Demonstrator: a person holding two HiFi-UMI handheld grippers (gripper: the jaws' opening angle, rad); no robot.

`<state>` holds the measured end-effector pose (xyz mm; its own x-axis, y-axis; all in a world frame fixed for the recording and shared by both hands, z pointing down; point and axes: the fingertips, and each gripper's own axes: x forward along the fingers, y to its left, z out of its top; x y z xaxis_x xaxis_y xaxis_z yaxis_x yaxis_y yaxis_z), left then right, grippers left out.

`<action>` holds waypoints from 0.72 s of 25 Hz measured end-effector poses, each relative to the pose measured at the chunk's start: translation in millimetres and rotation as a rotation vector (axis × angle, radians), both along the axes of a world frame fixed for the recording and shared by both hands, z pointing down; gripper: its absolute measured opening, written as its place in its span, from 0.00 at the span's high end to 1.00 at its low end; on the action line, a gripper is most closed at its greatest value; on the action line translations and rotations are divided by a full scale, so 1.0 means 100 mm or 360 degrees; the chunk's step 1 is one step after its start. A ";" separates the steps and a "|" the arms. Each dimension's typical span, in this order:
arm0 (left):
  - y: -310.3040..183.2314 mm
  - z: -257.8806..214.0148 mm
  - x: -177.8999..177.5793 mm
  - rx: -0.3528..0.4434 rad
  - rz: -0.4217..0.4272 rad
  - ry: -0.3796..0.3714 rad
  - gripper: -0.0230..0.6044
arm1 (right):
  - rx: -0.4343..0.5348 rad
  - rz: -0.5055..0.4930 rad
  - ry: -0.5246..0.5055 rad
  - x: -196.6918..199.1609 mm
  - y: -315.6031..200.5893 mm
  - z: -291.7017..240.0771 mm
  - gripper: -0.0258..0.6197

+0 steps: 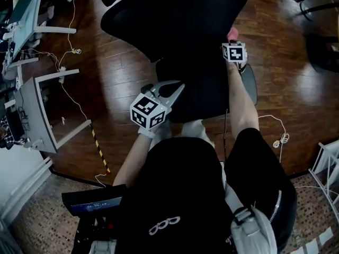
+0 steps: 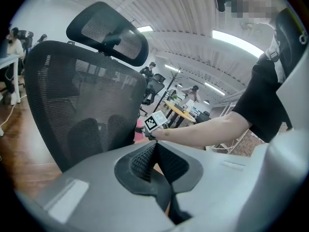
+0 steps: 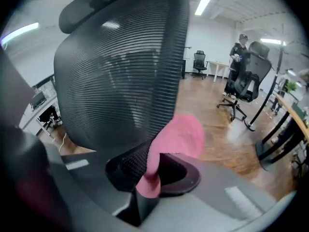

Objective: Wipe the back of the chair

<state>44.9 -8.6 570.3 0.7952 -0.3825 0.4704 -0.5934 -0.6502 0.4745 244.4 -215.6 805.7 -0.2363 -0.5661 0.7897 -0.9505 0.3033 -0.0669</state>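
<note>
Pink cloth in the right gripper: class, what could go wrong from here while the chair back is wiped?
The pink cloth is pinched only by one end in the right gripper; dragging on the mesh chair back might pull it free.
The left gripper is shut, holding nothing, so nothing steadies that back if it swivels.

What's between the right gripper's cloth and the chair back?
Nothing visible. The pink cloth, clamped in the right gripper, sits right at the lower edge of the mesh chair back; contact can't be confirmed.
</note>
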 end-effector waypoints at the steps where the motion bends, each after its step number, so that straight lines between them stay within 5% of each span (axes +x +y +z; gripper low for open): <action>1: 0.01 0.01 -0.03 0.0001 -0.0003 -0.0002 0.98 | 0.0012 -0.0030 0.0013 -0.13 0.01 0.01 0.89; 18: 0.18 -0.07 -1.02 -0.0015 -0.0046 0.0030 0.98 | 0.0018 -0.0384 -0.0036 -2.23 0.34 -0.03 0.89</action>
